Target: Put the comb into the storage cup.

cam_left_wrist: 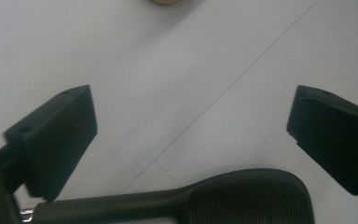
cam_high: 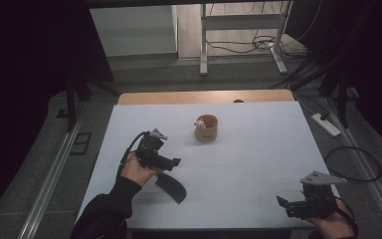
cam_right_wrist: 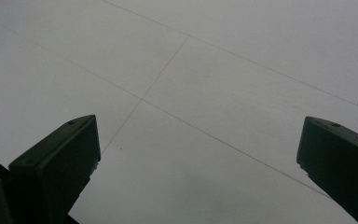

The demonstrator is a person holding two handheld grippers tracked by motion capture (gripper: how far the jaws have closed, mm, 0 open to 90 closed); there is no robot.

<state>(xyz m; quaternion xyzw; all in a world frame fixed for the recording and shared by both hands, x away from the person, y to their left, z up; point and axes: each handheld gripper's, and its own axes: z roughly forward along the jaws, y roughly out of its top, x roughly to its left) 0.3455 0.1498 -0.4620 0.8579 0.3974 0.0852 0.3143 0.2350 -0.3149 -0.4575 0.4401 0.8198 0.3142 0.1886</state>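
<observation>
white table covering (cam_high: 238, 164) is spread under one tan cup (cam_high: 206, 127), set upright near the far middle. one black spatula (cam_high: 171, 186) is seen lying just beside the left gripper (cam_high: 171, 162), below its widely parted jaws. the right gripper (cam_high: 284, 204) is held at the near right corner, jaws wide, nothing between them.

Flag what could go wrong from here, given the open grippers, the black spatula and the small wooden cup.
1. The black ribbed spatula lies flat on the white table, low under the open left gripper; a grab may skid off the thin blade.
2. The small tan wooden cup, something pale at its rim, stands alone mid-table; a careless reach could tip it.
3. The open right gripper hovers by the table's near edge, risking a knock.
</observation>
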